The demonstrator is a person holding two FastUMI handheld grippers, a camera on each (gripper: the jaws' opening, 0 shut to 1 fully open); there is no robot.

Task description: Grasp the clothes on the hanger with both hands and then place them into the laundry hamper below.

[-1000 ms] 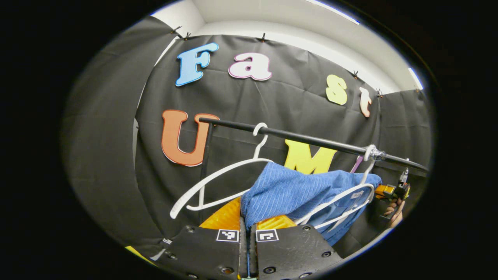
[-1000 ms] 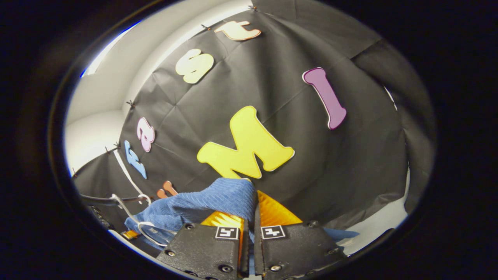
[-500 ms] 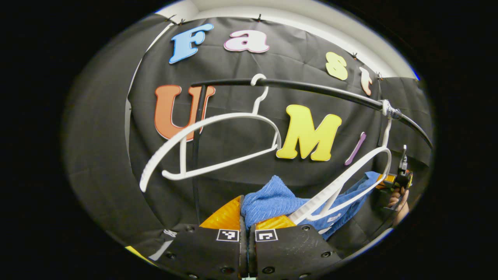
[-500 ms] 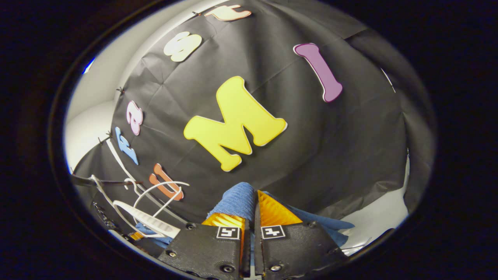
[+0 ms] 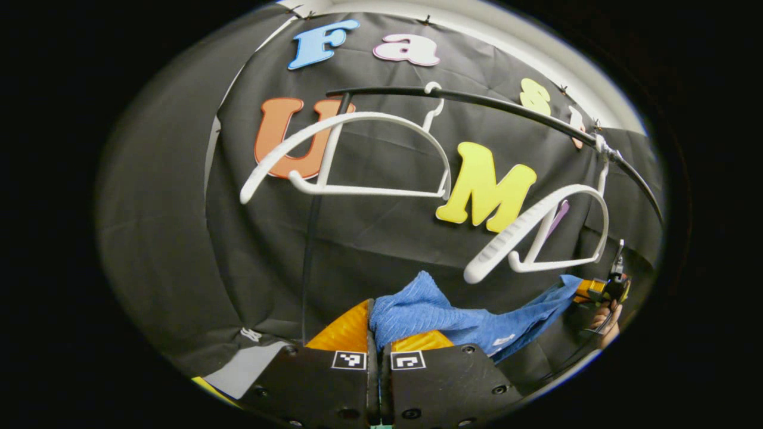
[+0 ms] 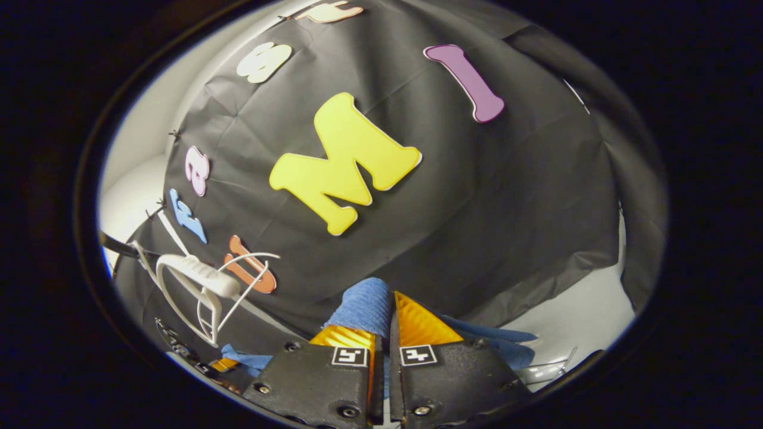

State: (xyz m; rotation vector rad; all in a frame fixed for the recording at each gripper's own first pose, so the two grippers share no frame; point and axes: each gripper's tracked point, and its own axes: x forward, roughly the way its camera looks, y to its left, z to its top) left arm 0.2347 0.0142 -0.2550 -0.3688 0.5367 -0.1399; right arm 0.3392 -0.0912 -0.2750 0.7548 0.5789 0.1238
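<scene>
The blue ribbed garment (image 5: 441,316) stretches between both grippers, below and off the white hangers. My left gripper (image 5: 375,325) is shut on one end of it, orange fingers pinching a bunch of cloth. In the left gripper view the far end leads to the right gripper (image 5: 599,290), held by a hand. In the right gripper view my right gripper (image 6: 387,322) is shut on the blue garment (image 6: 363,307), which bulges above the left finger and trails out on both sides. Two bare white hangers (image 5: 357,155) (image 5: 545,229) hang from the black rail (image 5: 512,113).
The rail's black upright post (image 5: 310,238) stands left of the garment. The black cloth wall is close behind. A white hanger (image 6: 197,280) shows low on the left of the right gripper view. Pale floor (image 6: 572,322) lies at the lower right there.
Both grippers have come down with the garment. It slid off the right-hand hanger, which now hangs bare above the cloth. The rail and hangers have risen in both views.
</scene>
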